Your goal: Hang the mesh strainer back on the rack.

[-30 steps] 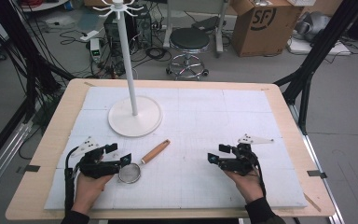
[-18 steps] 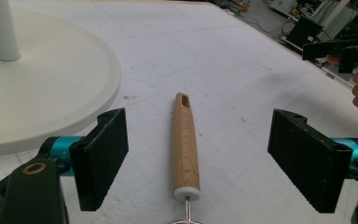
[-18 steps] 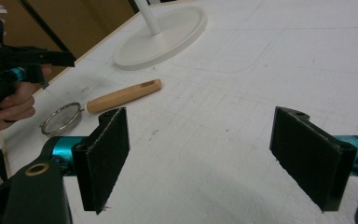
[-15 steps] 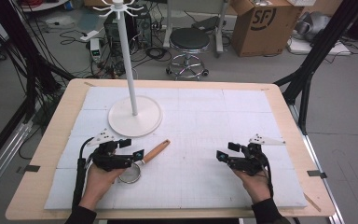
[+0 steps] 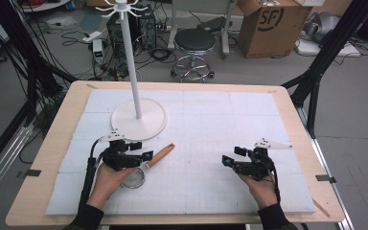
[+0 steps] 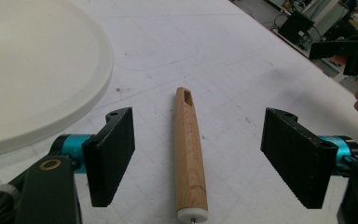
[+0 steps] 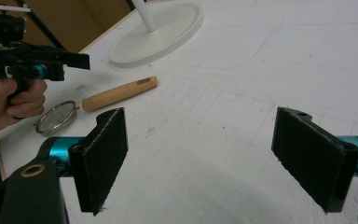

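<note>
From the high view I see my left gripper (image 5: 141, 154) low over the white mat (image 5: 211, 120), just in front of the round base of the white stand (image 5: 139, 118), and right at the strainer (image 5: 146, 165), which lies on the mat with its wooden handle pointing up and to the right and its metal ring near my left hand (image 5: 106, 179). My right gripper (image 5: 230, 162) sits well apart on the right half of the mat, pointing left, with nothing near it. In the left gripper view the jaws have just been closing, yet they stand wide on either side of the wooden handle (image 6: 189, 154); neither pad touches it, and the handle lies flat on the mat between them, its slotted end pointing away. The stand's base (image 6: 37, 74) fills the upper left corner there. In the right gripper view the two black jaws are spread wide over bare mat, holding nothing. Farther off I make out the strainer (image 7: 98, 105), its mesh ring just below my left hand (image 7: 11, 105); from this angle I cannot tell whether hand and ring touch.
</note>
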Available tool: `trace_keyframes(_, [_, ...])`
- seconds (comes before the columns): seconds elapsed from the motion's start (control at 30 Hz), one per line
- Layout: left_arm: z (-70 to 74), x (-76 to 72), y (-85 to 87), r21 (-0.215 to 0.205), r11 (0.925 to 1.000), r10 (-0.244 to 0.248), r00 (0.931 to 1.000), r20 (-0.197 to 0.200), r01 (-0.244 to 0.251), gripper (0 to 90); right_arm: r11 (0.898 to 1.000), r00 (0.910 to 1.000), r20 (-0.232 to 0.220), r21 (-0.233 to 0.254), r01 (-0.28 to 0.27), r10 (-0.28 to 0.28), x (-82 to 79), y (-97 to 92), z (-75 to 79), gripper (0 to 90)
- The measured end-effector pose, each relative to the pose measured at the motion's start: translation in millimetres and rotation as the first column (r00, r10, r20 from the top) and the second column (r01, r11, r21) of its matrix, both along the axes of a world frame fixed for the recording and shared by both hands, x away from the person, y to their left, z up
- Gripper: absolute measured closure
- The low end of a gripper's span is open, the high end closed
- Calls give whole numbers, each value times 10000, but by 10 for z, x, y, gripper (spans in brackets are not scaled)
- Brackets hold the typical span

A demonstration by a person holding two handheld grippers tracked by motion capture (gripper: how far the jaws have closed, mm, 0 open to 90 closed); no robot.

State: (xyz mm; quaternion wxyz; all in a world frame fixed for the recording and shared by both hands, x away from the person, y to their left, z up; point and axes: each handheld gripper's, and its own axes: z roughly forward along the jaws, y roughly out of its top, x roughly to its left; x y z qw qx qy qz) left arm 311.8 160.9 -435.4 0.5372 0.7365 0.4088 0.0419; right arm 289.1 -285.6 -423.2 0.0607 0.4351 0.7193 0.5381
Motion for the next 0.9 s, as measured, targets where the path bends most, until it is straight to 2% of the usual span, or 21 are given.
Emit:
trace_keyframes(0.07, [-15,11,-43,532,9984,-181,9998,-87,185,272,10000,10000,-29,15,-11,11,3,3,-1,176])
trace_keyframes(0.1, [-25,27,-70,837,9961,-269,9993,-261,290,274,10000,10000,-56,5,-1,1,4,3,-1,176])
trace_keyframes(0.13, [-30,38,-95,961,9948,-319,9990,-314,348,274,10000,10000,-48,-1,34,-34,9,7,-5,176])
trace_keyframes(0.2, [-26,58,-137,897,9937,-620,9967,-520,665,303,10000,10000,-63,-20,25,-25,22,13,-10,176])
trace_keyframes(0.3, [-35,87,-203,1205,9886,-797,9928,-899,902,303,10000,9999,-137,3,25,-25,28,30,-11,176])
trace_keyframes(0.4, [-38,95,-208,1478,9848,-769,9918,-1016,915,349,10000,10000,-63,-76,32,-32,38,30,-23,175])
trace_keyframes(0.53, [-42,102,-210,2037,9722,-906,9876,-1282,1157,397,9999,9999,-47,-38,118,-119,39,15,-22,175])
trace_keyframes(0.6, [-67,95,-246,2470,9598,-1018,9854,-1363,1333,429,9999,9999,-69,-37,128,-128,40,11,-23,175])
trace_keyframes(0.63, [-74,93,-254,2588,9563,-1006,9843,-1452,1359,441,9999,9998,-109,-29,138,-138,38,13,-23,174])
trace_keyframes(0.7, [-79,90,-265,2503,9578,-1058,9829,-1508,1415,434,9998,9998,-80,-86,180,-181,37,7,-23,175])
trace_keyframes(0.8, [-83,90,-267,2472,9561,-1193,9794,-1627,1575,463,9997,9996,-155,-74,226,-227,42,-3,-26,175])
trace_keyframes(0.9, [-92,81,-289,2687,9497,-1197,9794,-1629,1608,492,9996,9996,-129,-97,258,-260,47,-9,-32,175])
